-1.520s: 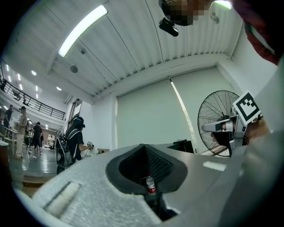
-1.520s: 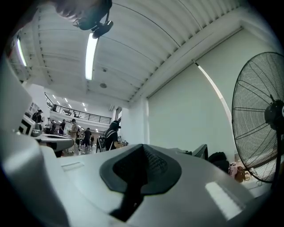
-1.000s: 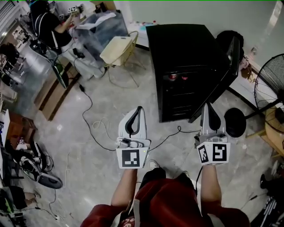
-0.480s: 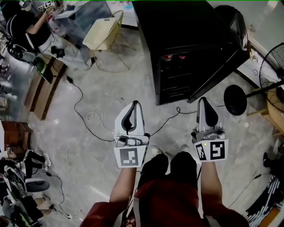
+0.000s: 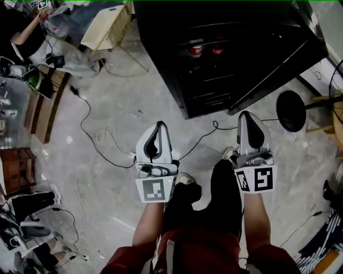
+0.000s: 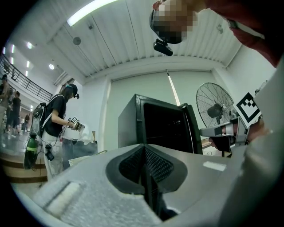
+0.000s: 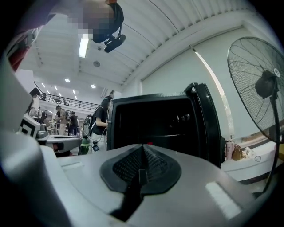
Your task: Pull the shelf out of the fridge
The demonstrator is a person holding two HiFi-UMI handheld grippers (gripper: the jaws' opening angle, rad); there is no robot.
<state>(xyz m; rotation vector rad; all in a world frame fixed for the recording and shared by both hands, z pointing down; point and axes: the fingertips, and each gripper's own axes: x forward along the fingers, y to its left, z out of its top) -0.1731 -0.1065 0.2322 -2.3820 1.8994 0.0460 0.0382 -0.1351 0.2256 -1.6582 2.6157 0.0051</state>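
The left gripper and right gripper have jaws together, empty. One cable crosses the floor between them and the open fridge. Its shelf sits inside, below two red-capped items

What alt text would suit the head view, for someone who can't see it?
Seen from above, a person holds the left gripper and right gripper, both shut and empty, towards a black fridge whose door stands open.

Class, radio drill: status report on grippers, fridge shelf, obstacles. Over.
Left gripper and right gripper shut, empty, short of the fridge. Door open, shelf inside, untouched. Cable on floor ahead.
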